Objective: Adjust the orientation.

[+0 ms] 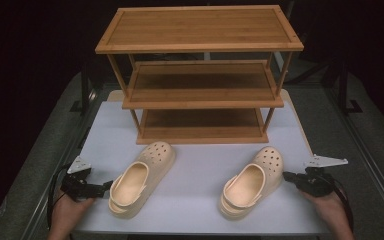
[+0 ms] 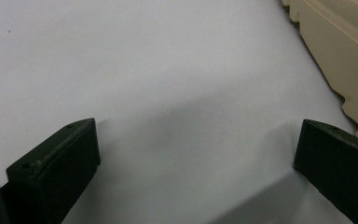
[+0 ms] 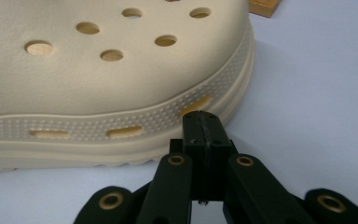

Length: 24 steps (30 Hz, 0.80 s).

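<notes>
Two cream clogs lie on the white table, toes pointing toward the rack. Beside the heel of the left clog my left gripper stands open, its jaws wide apart over bare table, the clog's ridged sole at the upper right of the left gripper view. My right gripper is shut with nothing between its jaws, its tip just short of the right clog's side. That right clog lies immediately left of the gripper in the high view.
A three-tier bamboo shoe rack stands at the back of the white table; its shelves are bare. Dark floor and black stands flank the table. A hand holds each gripper at the near edge.
</notes>
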Each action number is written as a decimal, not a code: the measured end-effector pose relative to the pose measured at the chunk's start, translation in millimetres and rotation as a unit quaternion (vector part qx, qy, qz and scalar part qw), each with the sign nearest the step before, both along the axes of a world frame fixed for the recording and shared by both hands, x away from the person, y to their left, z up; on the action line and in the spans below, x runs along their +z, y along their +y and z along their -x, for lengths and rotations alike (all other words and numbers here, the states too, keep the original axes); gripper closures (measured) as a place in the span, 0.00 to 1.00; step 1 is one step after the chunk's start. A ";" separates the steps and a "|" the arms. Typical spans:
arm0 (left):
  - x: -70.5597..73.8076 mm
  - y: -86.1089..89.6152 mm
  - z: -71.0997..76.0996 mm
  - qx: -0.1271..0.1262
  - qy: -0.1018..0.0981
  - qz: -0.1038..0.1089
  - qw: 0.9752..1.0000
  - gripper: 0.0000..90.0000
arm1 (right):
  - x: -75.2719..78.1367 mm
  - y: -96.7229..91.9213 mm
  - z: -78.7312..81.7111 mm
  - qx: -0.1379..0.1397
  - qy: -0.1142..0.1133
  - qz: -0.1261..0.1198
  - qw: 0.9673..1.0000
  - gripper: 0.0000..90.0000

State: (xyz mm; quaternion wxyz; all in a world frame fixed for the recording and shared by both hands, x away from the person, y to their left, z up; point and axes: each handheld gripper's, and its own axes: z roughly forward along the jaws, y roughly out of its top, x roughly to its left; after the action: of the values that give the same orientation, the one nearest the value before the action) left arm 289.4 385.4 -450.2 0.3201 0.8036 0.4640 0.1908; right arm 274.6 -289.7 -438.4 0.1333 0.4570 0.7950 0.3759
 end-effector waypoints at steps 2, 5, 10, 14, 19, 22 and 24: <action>0.0 0.0 0.0 0.000 0.000 0.000 1.000 0.00 | 0.0 0.0 -0.7 0.001 0.002 -0.001 1.000 1.00; 0.0 0.0 0.0 0.000 0.000 0.000 1.000 0.00 | -0.4 0.0 -1.4 0.001 0.002 -0.003 1.000 1.00; 0.0 -0.1 0.1 0.000 0.000 0.000 1.000 0.00 | 0.4 3.9 -6.1 0.004 0.004 -0.001 1.000 1.00; 0.0 -0.1 0.2 0.000 0.000 0.000 1.000 0.00 | 1.3 10.0 -13.7 0.008 0.009 0.001 1.000 1.00; 0.0 0.0 0.1 0.000 0.000 0.000 1.000 0.00 | 2.3 19.5 -23.5 0.017 0.010 0.007 1.000 1.00; 0.0 -0.1 0.1 0.000 0.000 0.000 1.000 0.00 | 3.3 27.0 -30.6 0.024 0.012 0.012 1.000 1.00; 0.0 -0.1 0.1 0.000 0.000 0.000 1.000 0.00 | 3.6 31.2 -34.2 0.027 0.013 0.013 0.999 1.00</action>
State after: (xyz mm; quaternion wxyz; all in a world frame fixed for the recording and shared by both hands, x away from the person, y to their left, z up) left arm 289.2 385.3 -450.3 0.3201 0.8035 0.4640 0.1911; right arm 308.9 -258.6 -434.8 0.1185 0.4382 0.8137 0.3630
